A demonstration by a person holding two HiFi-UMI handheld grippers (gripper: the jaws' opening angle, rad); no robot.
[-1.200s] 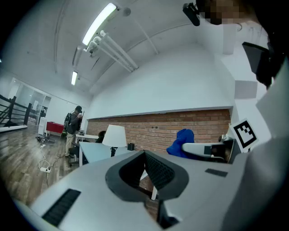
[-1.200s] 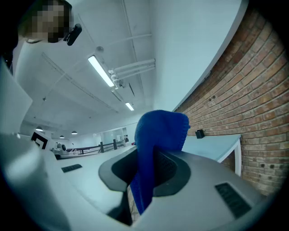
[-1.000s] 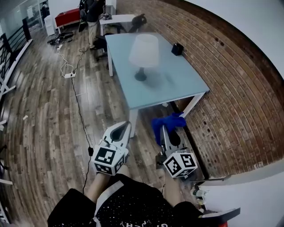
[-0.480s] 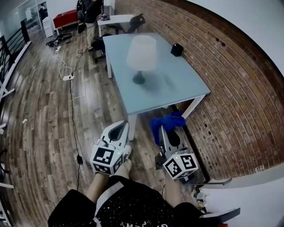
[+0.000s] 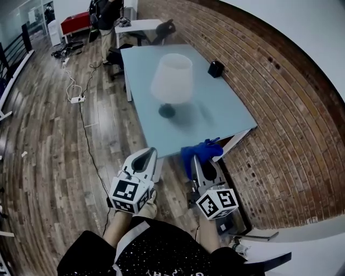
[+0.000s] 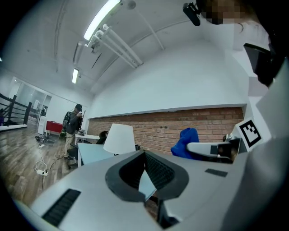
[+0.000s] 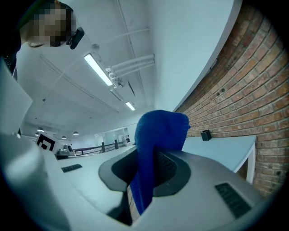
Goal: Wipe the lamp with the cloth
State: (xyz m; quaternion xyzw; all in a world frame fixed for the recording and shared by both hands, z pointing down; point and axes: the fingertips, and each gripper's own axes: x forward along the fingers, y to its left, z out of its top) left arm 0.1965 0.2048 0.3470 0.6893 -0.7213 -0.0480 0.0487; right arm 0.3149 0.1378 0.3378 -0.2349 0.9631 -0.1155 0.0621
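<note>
Two grippers in play, both held low over the wooden floor (image 5: 48, 140), short of the near edge of the table (image 5: 221, 105). Right gripper (image 5: 197, 160) has its jaws pinched on the blue cloth (image 5: 200, 150): in the right gripper view the cloth (image 7: 159, 135) runs up between the pads and flops over above the tips, with a tail hanging below them. Left gripper (image 5: 146, 156) has its jaws pressed together at the tips and carries nothing; its own view shows only a sliver of table through the gap behind the tips. The two grippers sit side by side, apart, both pointing toward the table. Lamp (image 5: 172, 78) stands upright near the middle of the pale blue table, white shade over a dark round base, well ahead of both grippers and touched by neither. From the left gripper view the lamp (image 6: 121, 139) is ahead and left, the cloth (image 6: 184, 140) off to the right. Small black box (image 5: 215, 68) sits on the table's far right side, near the brick wall (image 5: 280, 113). A person (image 5: 105, 16) stands in the far background by another table.
</note>
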